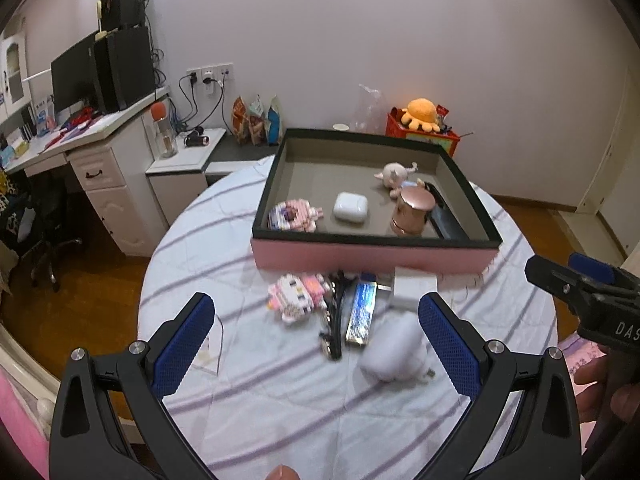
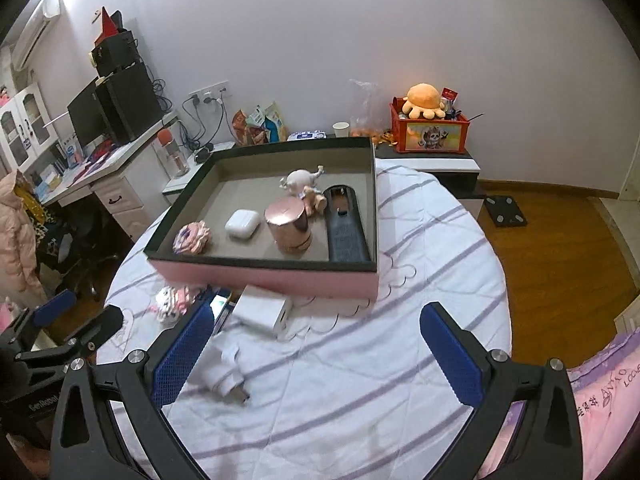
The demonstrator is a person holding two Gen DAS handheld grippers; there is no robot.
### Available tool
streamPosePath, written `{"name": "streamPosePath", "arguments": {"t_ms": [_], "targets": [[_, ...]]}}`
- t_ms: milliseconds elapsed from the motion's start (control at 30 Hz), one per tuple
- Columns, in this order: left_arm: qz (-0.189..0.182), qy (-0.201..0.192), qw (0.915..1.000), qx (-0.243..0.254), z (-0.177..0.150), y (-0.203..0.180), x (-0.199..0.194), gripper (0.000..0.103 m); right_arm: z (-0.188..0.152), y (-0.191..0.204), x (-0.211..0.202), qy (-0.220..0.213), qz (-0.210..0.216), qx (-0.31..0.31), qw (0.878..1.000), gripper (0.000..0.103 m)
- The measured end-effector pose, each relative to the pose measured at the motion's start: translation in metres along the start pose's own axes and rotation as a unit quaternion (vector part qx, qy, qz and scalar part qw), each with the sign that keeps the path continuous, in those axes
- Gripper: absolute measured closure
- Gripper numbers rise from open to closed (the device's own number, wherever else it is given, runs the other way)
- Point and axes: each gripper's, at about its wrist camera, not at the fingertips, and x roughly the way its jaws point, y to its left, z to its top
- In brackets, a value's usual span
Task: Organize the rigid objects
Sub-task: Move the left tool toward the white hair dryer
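A pink box with a black rim [image 1: 372, 258] [image 2: 280, 280] holds a pink block toy [image 1: 294, 216], a white earbud case [image 2: 240, 224], a rose-gold cup [image 2: 289, 226], a small pig figure [image 2: 302, 180] and a black remote [image 2: 346, 226]. In front of it on the striped cloth lie another pink block toy [image 1: 298, 296], a black strap [image 1: 334, 320], a shiny blue bar [image 1: 362, 316], a white charger block [image 2: 262, 312] and a white plug adapter [image 2: 224, 372]. My left gripper [image 1: 316, 308] and right gripper [image 2: 318, 316] both hover open above the cloth, holding nothing.
The round table [image 2: 440, 240] drops off to a wooden floor on the right. A desk with a monitor [image 1: 72, 76] stands at the left. A red bin with an orange plush [image 2: 430, 128] sits behind the box. Pink bedding [image 2: 600, 384] lies at the lower right.
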Motion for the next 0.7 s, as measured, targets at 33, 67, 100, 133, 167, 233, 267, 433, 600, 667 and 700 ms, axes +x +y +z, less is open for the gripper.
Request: {"name": "streamPosePath", "arguments": {"t_ms": [33, 67, 100, 133, 167, 233, 267, 433, 600, 667, 700], "targets": [[-0.003, 0.002, 1.0000, 0.000, -0.003, -0.001, -0.001, 0.000, -0.001, 0.000, -0.001, 0.000, 0.001, 0.000, 1.000, 0.000], [-0.006, 0.005, 1.0000, 0.000, -0.007, -0.003, -0.001, 0.000, -0.003, -0.001, -0.004, -0.001, 0.002, 0.000, 1.000, 0.000], [-0.009, 0.009, 0.9999, 0.000, -0.012, -0.005, -0.001, 0.000, -0.005, -0.001, -0.006, -0.001, 0.003, 0.000, 1.000, 0.000], [-0.012, 0.014, 0.9998, 0.000, -0.014, -0.007, 0.001, 0.000, -0.007, -0.002, -0.008, -0.002, 0.003, -0.001, 1.000, 0.000], [-0.013, 0.021, 0.9997, -0.001, -0.018, -0.010, 0.004, 0.000, -0.010, -0.002, -0.010, -0.004, 0.004, -0.001, 1.000, 0.000], [-0.016, 0.033, 0.9993, -0.001, -0.025, -0.016, 0.009, 0.000, -0.012, -0.004, -0.013, -0.004, 0.004, 0.000, 1.000, 0.000], [-0.018, 0.039, 0.9991, -0.001, -0.029, -0.019, 0.013, 0.000, -0.013, -0.005, -0.013, -0.003, 0.004, 0.000, 1.000, 0.000], [-0.030, 0.063, 0.9975, -0.007, -0.041, -0.028, 0.028, 0.000, -0.018, -0.011, -0.014, -0.001, 0.002, 0.005, 1.000, 0.000], [-0.038, 0.083, 0.9957, -0.015, -0.049, -0.032, 0.042, 0.000, -0.020, -0.014, -0.007, 0.007, 0.004, 0.007, 1.000, 0.000], [-0.039, 0.089, 0.9951, -0.017, -0.051, -0.035, 0.047, 0.000, -0.020, -0.016, -0.004, 0.010, 0.004, 0.007, 1.000, 0.000], [-0.040, 0.091, 0.9949, -0.018, -0.051, -0.036, 0.048, 0.000, -0.020, -0.017, -0.003, 0.011, 0.005, 0.008, 1.000, 0.000]]}}
